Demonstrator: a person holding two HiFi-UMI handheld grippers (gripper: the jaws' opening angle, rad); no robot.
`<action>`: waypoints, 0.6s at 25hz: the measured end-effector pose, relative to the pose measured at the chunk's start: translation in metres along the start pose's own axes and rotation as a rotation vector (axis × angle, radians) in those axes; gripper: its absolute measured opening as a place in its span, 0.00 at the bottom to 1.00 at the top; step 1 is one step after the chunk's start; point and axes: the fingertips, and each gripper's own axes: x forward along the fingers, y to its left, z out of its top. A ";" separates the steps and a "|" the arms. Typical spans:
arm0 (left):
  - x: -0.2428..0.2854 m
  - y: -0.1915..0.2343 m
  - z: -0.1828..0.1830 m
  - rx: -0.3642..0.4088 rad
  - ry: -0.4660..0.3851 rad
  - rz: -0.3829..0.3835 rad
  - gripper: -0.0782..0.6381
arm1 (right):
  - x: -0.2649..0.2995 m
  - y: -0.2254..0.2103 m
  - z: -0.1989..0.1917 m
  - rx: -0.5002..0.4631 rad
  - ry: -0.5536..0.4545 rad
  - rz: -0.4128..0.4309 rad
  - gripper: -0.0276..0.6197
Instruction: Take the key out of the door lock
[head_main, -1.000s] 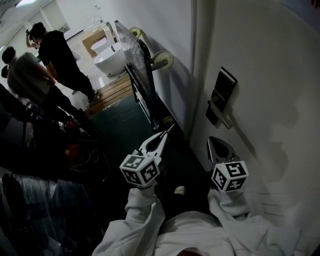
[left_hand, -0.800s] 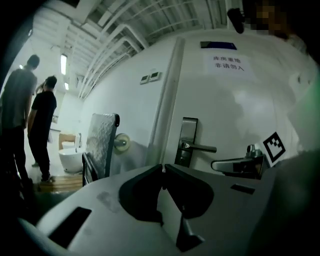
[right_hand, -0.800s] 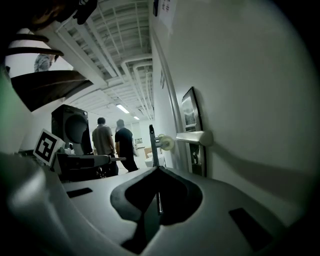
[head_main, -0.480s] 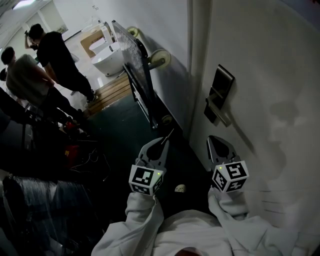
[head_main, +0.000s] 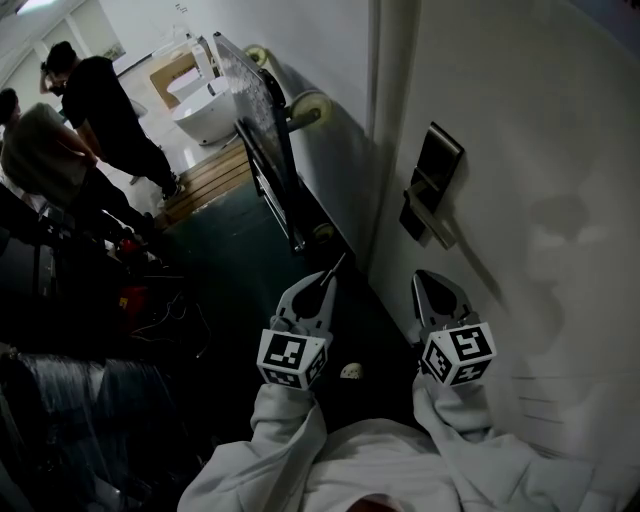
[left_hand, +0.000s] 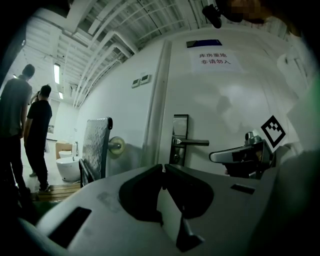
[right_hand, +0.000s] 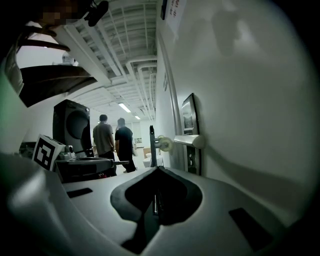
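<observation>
The white door (head_main: 530, 150) carries a dark lock plate (head_main: 432, 170) with a lever handle (head_main: 432, 225); the left gripper view shows the same plate (left_hand: 180, 131) and handle (left_hand: 195, 142). My left gripper (head_main: 325, 277) hovers short of the door frame, shut on a thin key (head_main: 337, 264) that pokes out past its tips. The left gripper (left_hand: 163, 166) has its jaws together in its own view. My right gripper (head_main: 432, 277) is shut and empty, just below the handle and close to the door. In the right gripper view, the handle (right_hand: 190, 141) lies straight ahead of the right gripper (right_hand: 156, 169).
A wheeled panel trolley (head_main: 265, 130) leans on the wall left of the door. Behind it are a white basin (head_main: 205, 115) and a wooden pallet (head_main: 205, 180). Two people (head_main: 100, 110) stand far left. Dark clutter fills the left floor; a small white scrap (head_main: 350, 371) lies near my feet.
My left gripper has rolled about its own axis, so its marker cube shows a different face. It kept its place and the thin key. The right gripper has not moved.
</observation>
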 end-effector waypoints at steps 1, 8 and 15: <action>0.000 0.000 0.000 -0.003 0.000 0.000 0.15 | 0.000 0.000 0.000 0.001 0.001 -0.001 0.12; -0.001 -0.003 -0.001 -0.002 0.002 -0.004 0.15 | -0.001 0.003 -0.002 0.005 0.002 0.006 0.12; 0.002 -0.008 -0.006 -0.006 0.010 -0.011 0.15 | -0.001 0.004 -0.007 0.009 0.015 0.030 0.12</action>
